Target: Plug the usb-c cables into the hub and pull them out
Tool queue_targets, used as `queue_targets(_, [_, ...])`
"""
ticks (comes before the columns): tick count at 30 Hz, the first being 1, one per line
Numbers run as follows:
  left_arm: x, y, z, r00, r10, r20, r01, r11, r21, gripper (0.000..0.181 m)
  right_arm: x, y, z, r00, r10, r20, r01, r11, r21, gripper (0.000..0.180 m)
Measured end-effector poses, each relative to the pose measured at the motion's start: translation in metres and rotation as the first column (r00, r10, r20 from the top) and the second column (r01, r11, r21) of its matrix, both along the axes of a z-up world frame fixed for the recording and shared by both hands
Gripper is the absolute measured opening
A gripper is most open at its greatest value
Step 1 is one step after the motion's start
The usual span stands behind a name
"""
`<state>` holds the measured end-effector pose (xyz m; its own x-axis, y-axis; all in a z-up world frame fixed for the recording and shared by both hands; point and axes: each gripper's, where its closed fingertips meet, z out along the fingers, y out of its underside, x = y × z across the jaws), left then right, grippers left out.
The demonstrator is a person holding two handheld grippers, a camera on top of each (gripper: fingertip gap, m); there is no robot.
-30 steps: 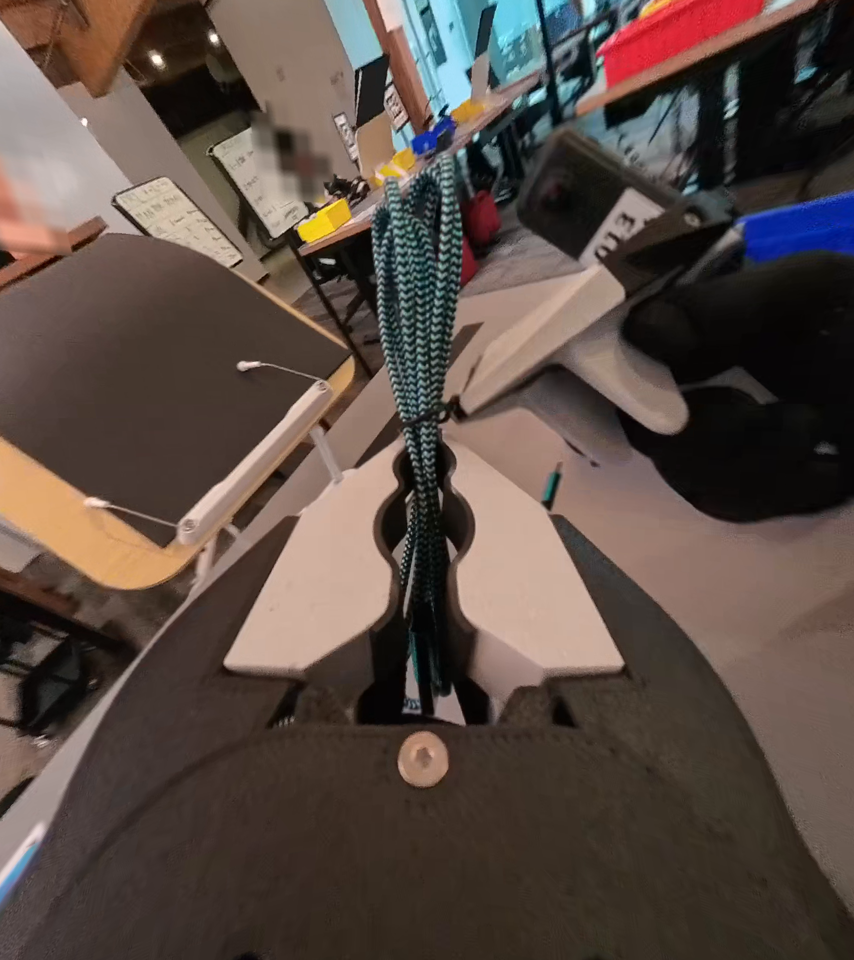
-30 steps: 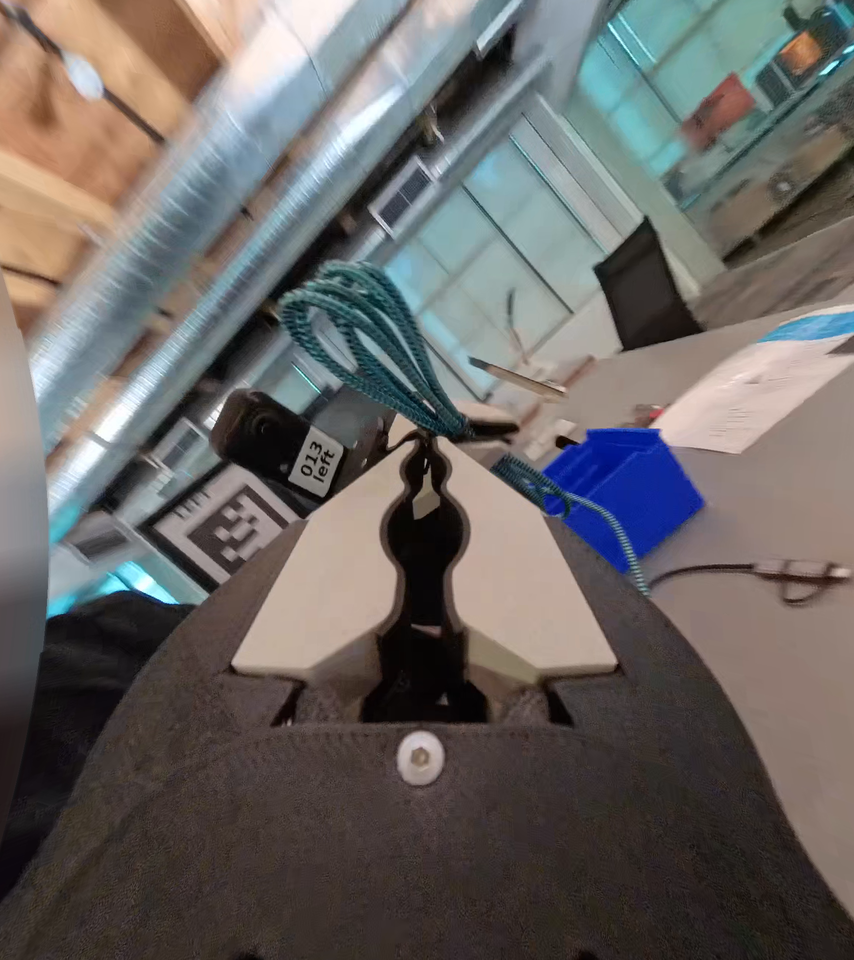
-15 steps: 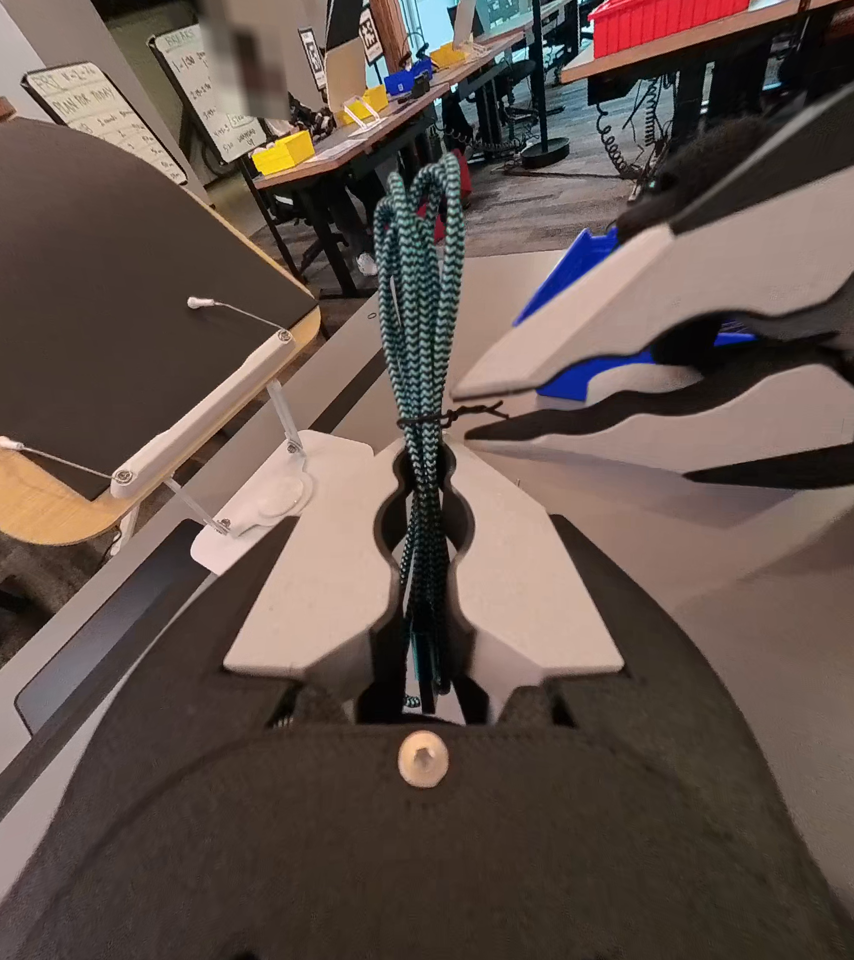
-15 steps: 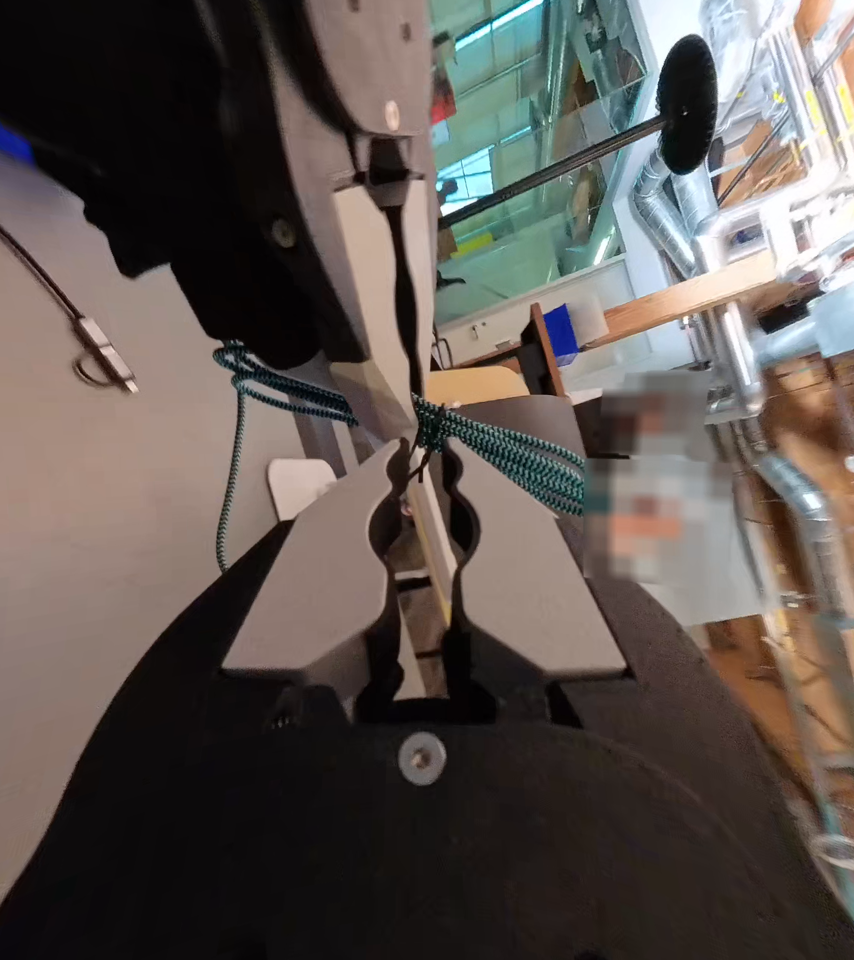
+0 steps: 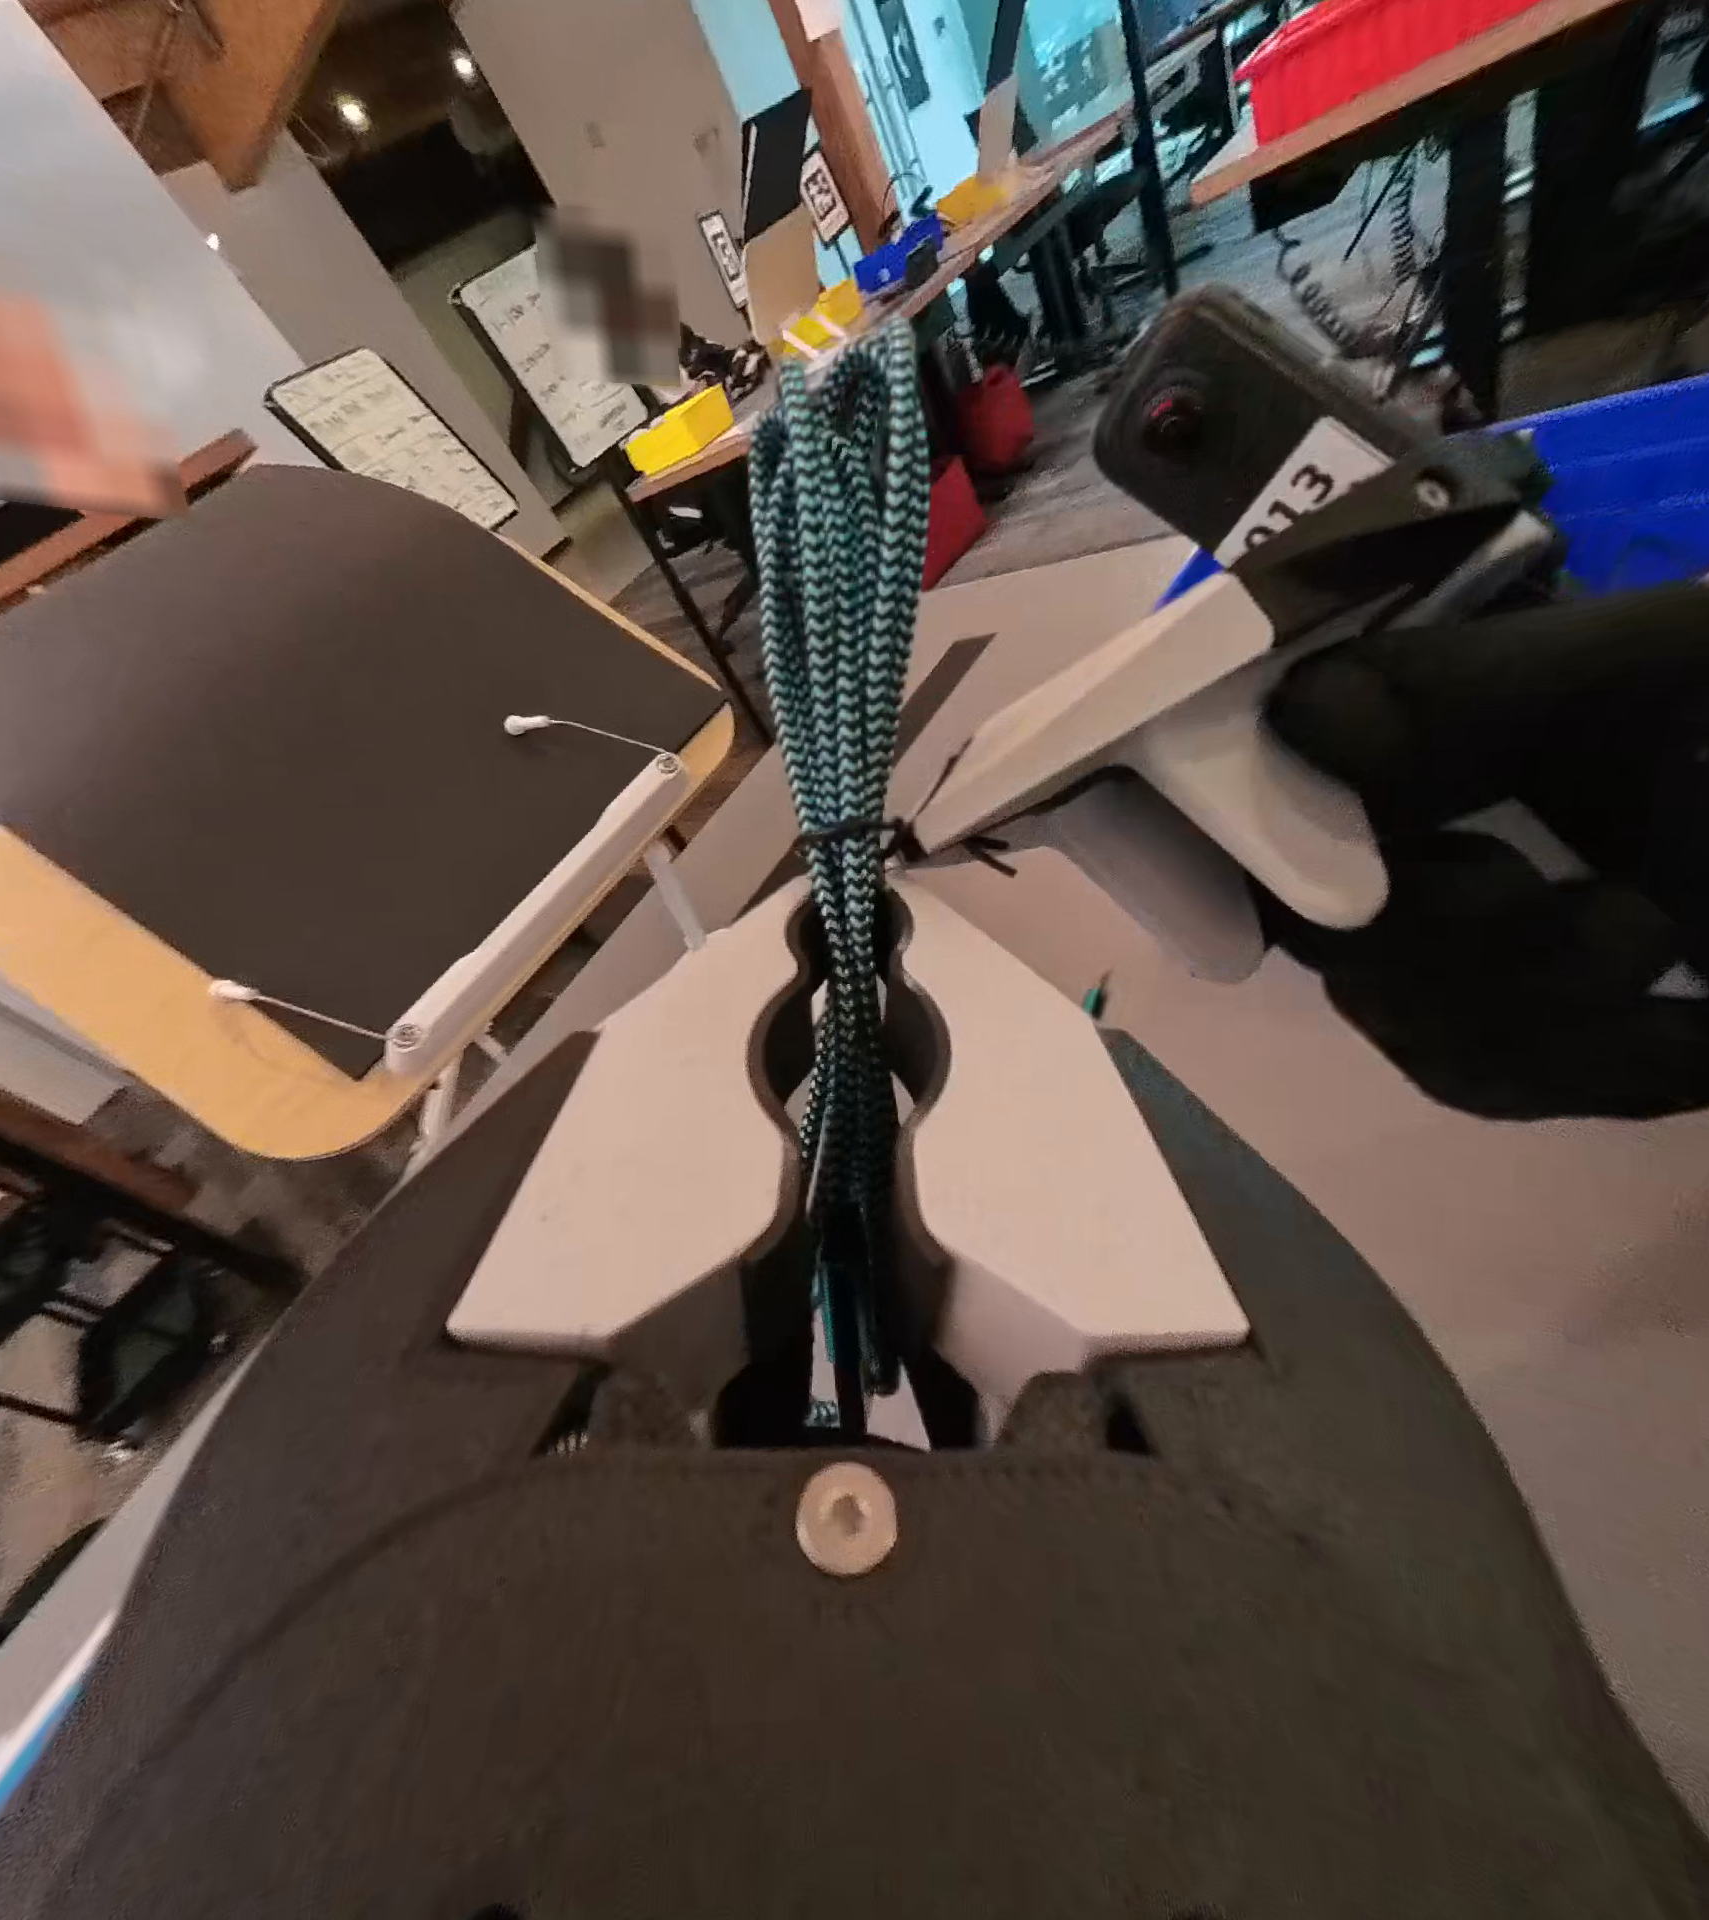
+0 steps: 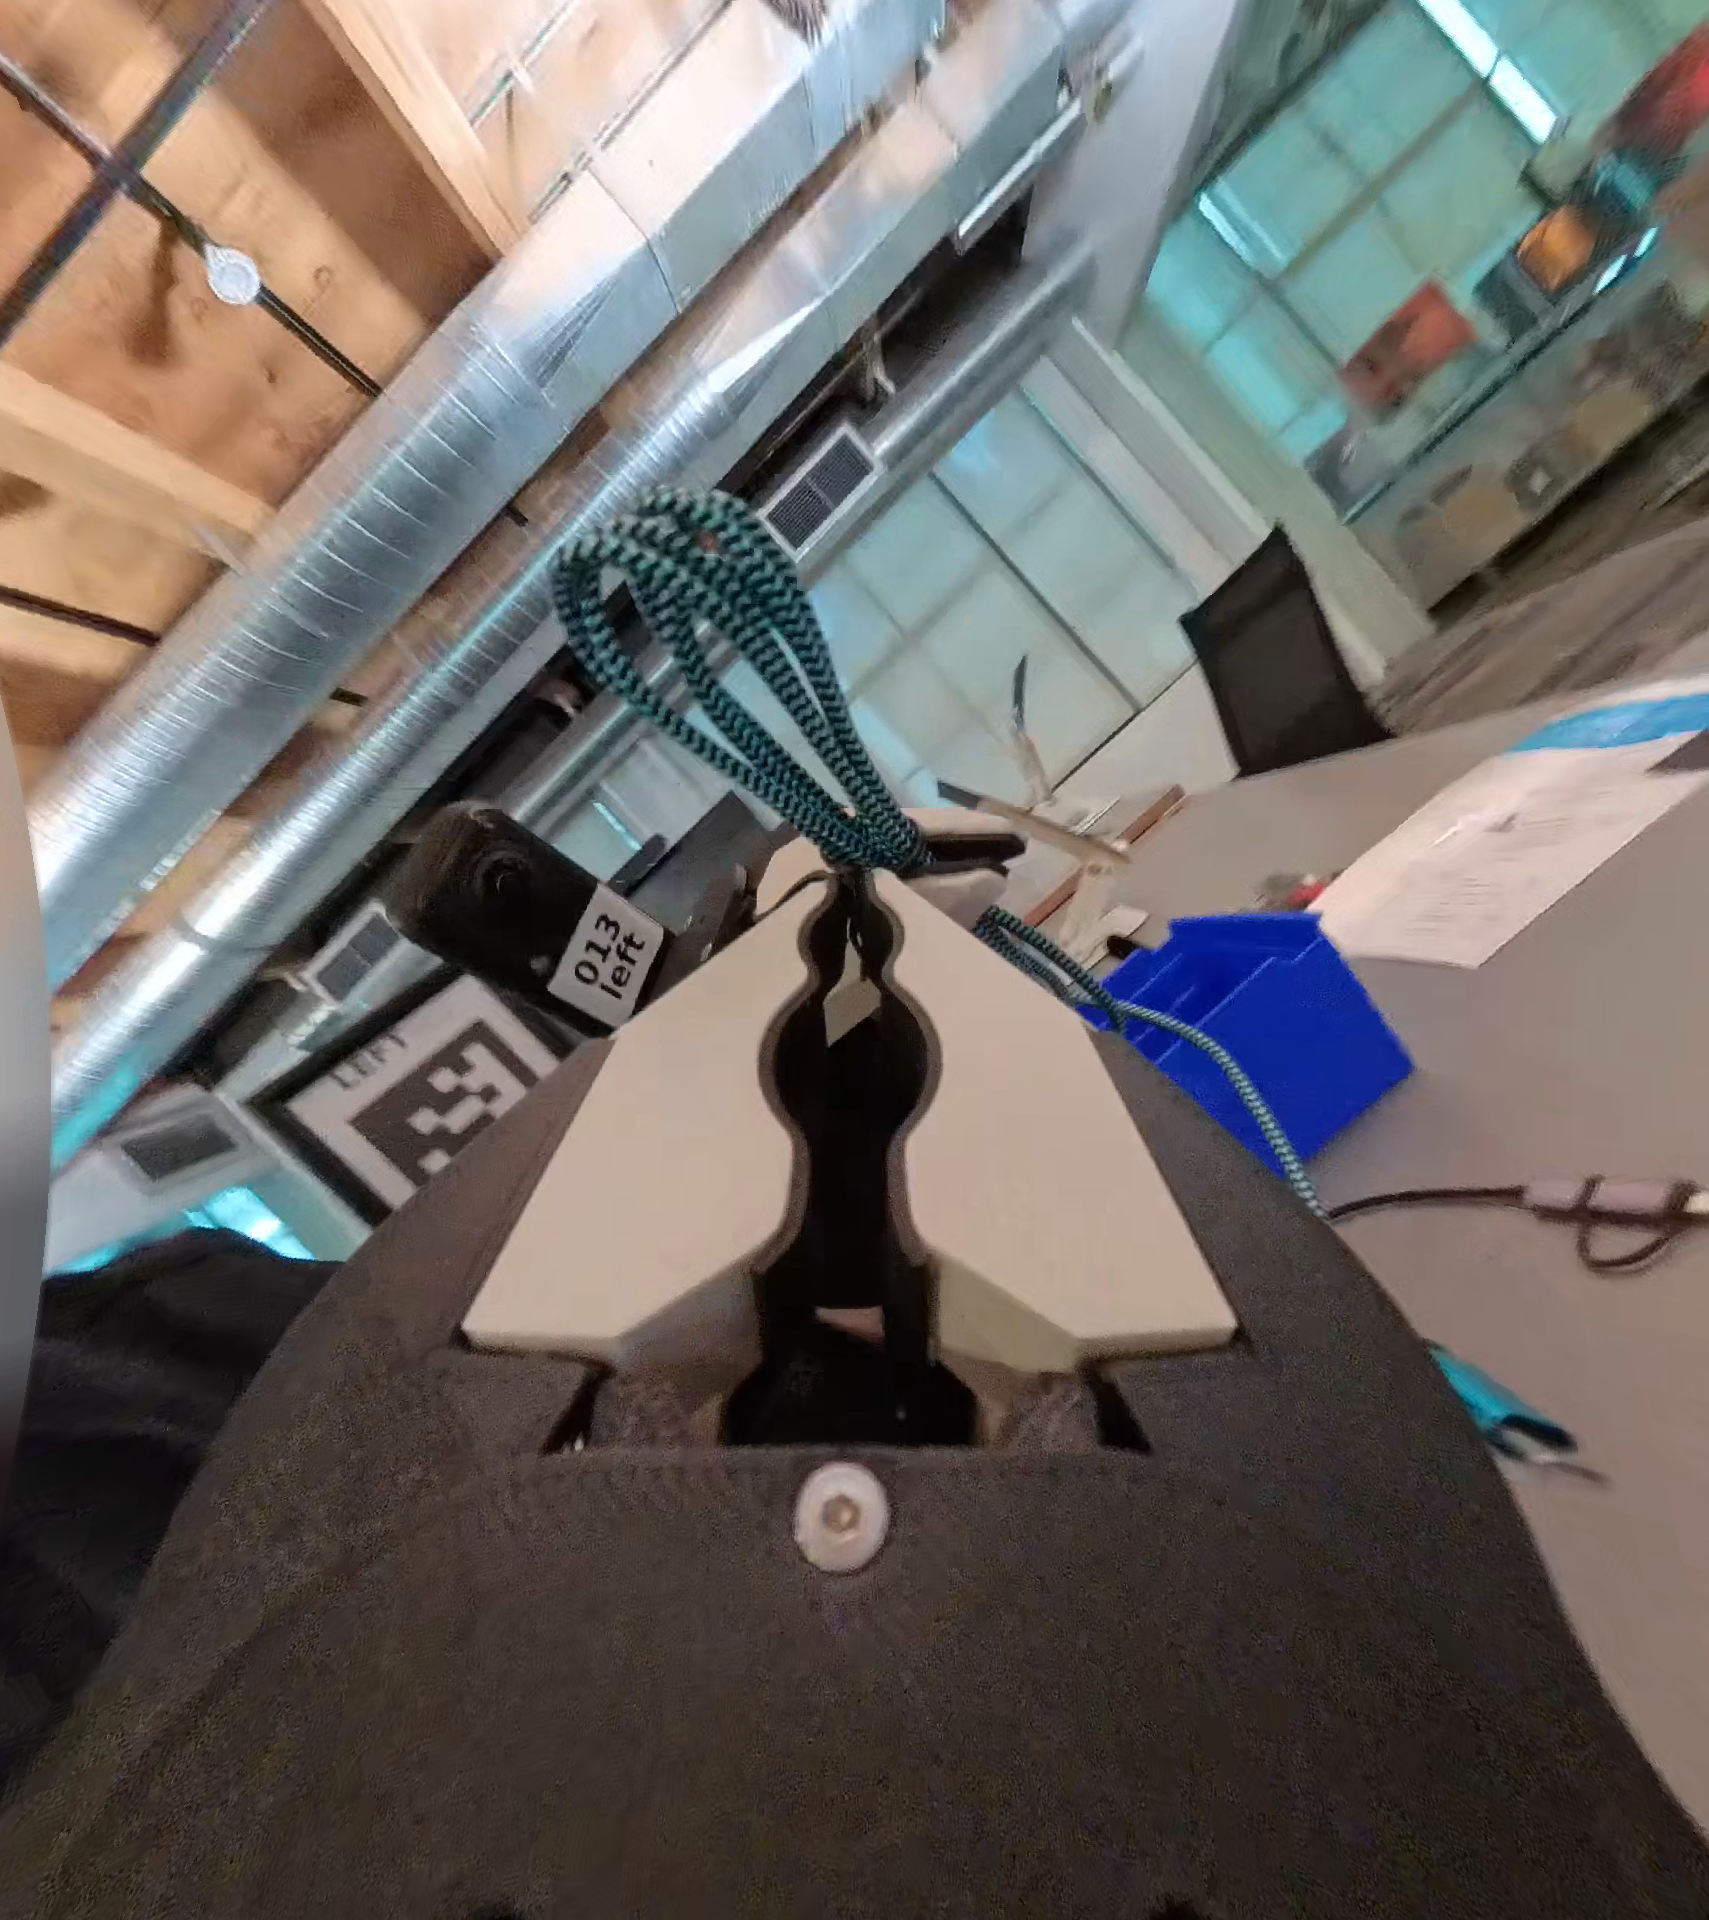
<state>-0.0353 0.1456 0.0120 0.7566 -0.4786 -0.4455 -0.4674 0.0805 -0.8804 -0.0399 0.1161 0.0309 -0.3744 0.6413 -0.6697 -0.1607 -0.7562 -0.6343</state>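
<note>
While L gripper [image 5: 848,894] pinches braided teal cable [image 5: 845,582], twist-tied.

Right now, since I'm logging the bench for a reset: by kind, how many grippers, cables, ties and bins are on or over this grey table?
Grippers: 2 (left gripper, right gripper)
Cables: 2 (teal braided cable, thin dark cable)
Ties: 1 (black twist tie)
Bins: 1 (blue bin)
Total: 6

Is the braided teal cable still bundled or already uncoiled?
Bundled: the braided teal cable is folded in loops, cinched by a black twist tie.
</note>
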Motion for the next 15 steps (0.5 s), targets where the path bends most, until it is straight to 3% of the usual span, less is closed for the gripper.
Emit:
queue_targets(2, [-0.001, 0.000, -0.003, 0.998, -0.024, 0.058, 0.027, 0.999, -0.045, 0.004, 0.000, -0.003, 0.000, 0.996, -0.081, 0.025, 0.077, 0.986, 0.151, 0.011])
queue_targets(4, [-0.006, 0.002, -0.008, 0.997, -0.017, 0.071, 0.023, 0.997, -0.073, 0.003, -0.002, 0.001, -0.004, 0.957, -0.265, 0.120, 0.193, 0.888, 0.418, 0.031])
queue_targets(6, [-0.008, 0.002, -0.011, 0.996, -0.016, 0.083, 0.024, 0.995, -0.096, 0.003, 0.001, 0.003, -0.005, 0.868, -0.481, 0.119, 0.248, 0.629, 0.737, 0.032])
queue_targets(8, [-0.008, 0.002, -0.012, 0.995, -0.014, 0.094, 0.024, 0.994, -0.108, 0.004, 0.002, 0.002, -0.006, 0.762, -0.647, 0.021, 0.177, 0.240, 0.954, 0.031])
queue_targets(10, [-0.006, 0.003, -0.013, 0.995, -0.017, 0.099, 0.028, 0.993, -0.118, 0.003, 0.001, 0.004, -0.008, 0.666, -0.738, -0.107, 0.023, -0.124, 0.992, 0.025])
queue_targets(11, [-0.006, 0.003, -0.013, 0.995, -0.014, 0.098, 0.026, 0.992, -0.121, 0.003, 0.000, 0.003, -0.010, 0.644, -0.747, -0.165, -0.055, -0.260, 0.964, 0.020])
queue_targets(12, [-0.005, 0.003, -0.013, 0.995, -0.015, 0.099, 0.027, 0.992, -0.120, 0.003, -0.001, 0.005, -0.012, 0.623, -0.756, -0.202, -0.119, -0.346, 0.931, 0.017])
queue_targets(15, [-0.003, 0.002, -0.014, 0.995, -0.017, 0.100, 0.029, 0.992, -0.123, 0.003, -0.004, 0.007, -0.014, 0.598, -0.761, -0.249, -0.188, -0.436, 0.880, 0.008])
